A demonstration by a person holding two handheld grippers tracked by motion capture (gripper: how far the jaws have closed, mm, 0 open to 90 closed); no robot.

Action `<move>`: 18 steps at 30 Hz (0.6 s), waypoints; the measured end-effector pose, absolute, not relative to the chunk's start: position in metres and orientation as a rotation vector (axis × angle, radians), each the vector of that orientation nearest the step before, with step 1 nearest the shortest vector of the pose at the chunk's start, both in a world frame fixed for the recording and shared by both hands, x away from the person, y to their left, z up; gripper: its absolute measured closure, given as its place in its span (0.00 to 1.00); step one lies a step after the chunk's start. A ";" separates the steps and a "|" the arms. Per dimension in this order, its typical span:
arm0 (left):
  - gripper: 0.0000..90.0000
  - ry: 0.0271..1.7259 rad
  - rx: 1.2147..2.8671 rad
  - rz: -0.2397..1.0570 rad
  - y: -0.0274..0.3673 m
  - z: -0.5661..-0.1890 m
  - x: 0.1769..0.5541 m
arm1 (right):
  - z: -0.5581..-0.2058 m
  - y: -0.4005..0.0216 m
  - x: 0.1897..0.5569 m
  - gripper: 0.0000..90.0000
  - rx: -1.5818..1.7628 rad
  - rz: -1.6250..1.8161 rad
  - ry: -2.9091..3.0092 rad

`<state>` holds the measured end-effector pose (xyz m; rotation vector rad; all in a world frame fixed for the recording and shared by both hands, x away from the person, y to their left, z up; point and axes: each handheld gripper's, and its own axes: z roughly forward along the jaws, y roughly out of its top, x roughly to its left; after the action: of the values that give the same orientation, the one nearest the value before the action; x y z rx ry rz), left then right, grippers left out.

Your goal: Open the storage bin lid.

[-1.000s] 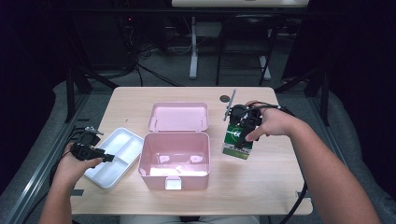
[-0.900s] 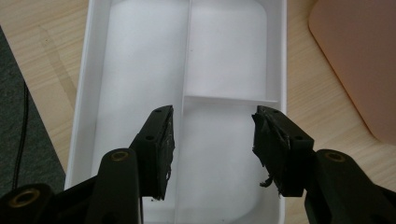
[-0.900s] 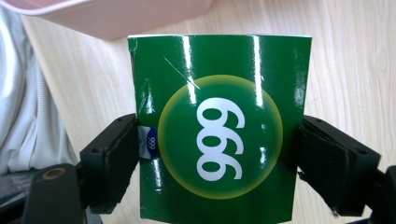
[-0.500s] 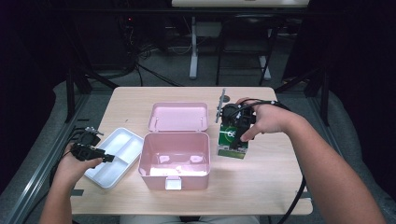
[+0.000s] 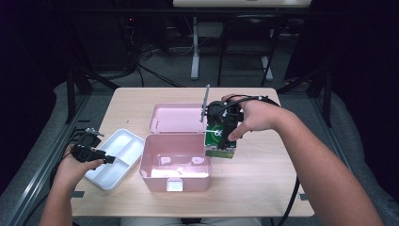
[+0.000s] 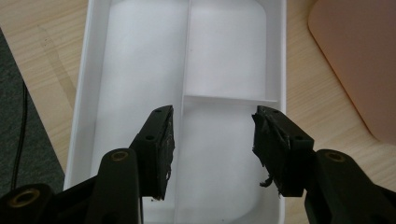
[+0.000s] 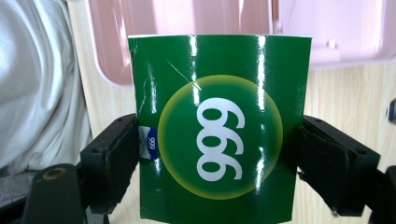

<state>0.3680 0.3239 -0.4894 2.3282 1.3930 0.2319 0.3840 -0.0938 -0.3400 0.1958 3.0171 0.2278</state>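
A green carton [image 5: 218,140] marked "999" hangs just right of the open pink box [image 5: 175,165], level with its rim. My right gripper [image 5: 222,126] is shut on the carton's two sides. In the right gripper view the green carton [image 7: 219,107] stands upright between the pads of the right gripper [image 7: 219,144], with the pink lid [image 7: 187,18] beyond it. The pink lid [image 5: 176,117] lies back flat behind the box. My left gripper [image 5: 98,158] hovers over the white divided tray [image 5: 123,149]. The left gripper [image 6: 212,144] is open, with nothing between its jaws above the tray [image 6: 140,70].
The tray has three bare compartments and lies at the table's front left. Wooden table [image 5: 263,188] stretches free to the right and front of the box. A corner of the pink box [image 6: 359,56] lies right of the tray. White cloth [image 7: 37,84] borders the table edge.
My right gripper has carried the green carton leftward, from the right half of the table up beside the pink box. The left gripper stayed over the tray.
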 end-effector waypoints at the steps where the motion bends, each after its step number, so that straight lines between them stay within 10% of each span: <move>1: 0.53 1.392 2.329 0.233 0.324 -0.489 0.368 | -0.339 -0.090 0.383 0.20 0.187 0.237 3.019; 18: 0.53 1.393 2.319 0.231 0.326 -0.488 0.367 | -0.344 -0.042 0.376 0.20 0.072 0.268 3.031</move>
<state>0.3673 0.3260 -0.4882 2.3195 1.3929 0.2307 0.3755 -0.0417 -0.3436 0.0722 3.0311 0.2680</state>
